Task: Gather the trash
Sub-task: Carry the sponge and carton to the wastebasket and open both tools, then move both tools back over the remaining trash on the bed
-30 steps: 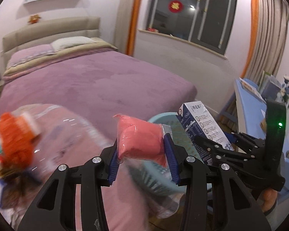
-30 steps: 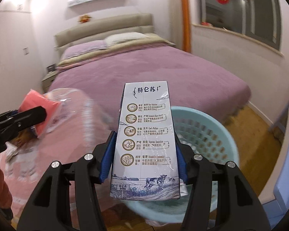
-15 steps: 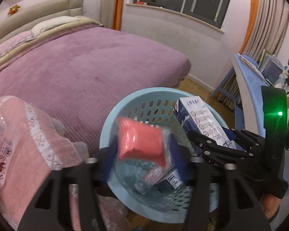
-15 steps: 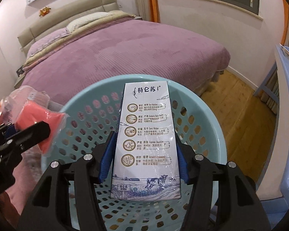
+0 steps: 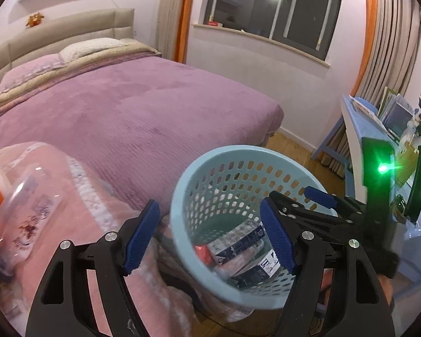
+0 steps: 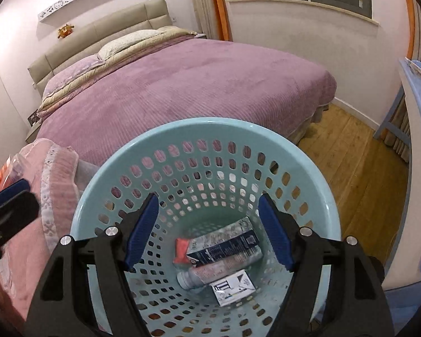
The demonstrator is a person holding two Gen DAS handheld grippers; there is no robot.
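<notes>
A light blue perforated basket (image 6: pixel 210 125) (image 5: pixel 238 151) stands by the bed. In it lie a milk carton (image 6: pixel 227 244) (image 5: pixel 238 241), a red packet (image 6: pixel 181 250) (image 5: pixel 203 252), a small bottle (image 6: pixel 207 272) and a white box (image 6: pixel 233 286). My right gripper (image 6: pixel 209 230) hangs over the basket's mouth, its jaws opening with nothing between them. My left gripper (image 5: pixel 210 236) hovers at the basket's left rim, also opening and empty. Each shows in the other's view: right gripper (image 5: pixel 300 199), left gripper (image 6: pixel 11 196). A clear plastic bag (image 5: pixel 22 202) with something orange inside lies on a pink blanket (image 5: pixel 98 224).
A purple bed (image 5: pixel 126 106) fills the space behind the basket. A blue desk (image 5: pixel 362 123) with books stands at the right, close to the basket. Wooden floor (image 6: pixel 350 168) runs between bed and desk. A window and curtains line the far wall.
Both grippers came down over the basket and opened. The red packet left the left jaws and the milk carton left the right jaws; both now lie in the basket.
</notes>
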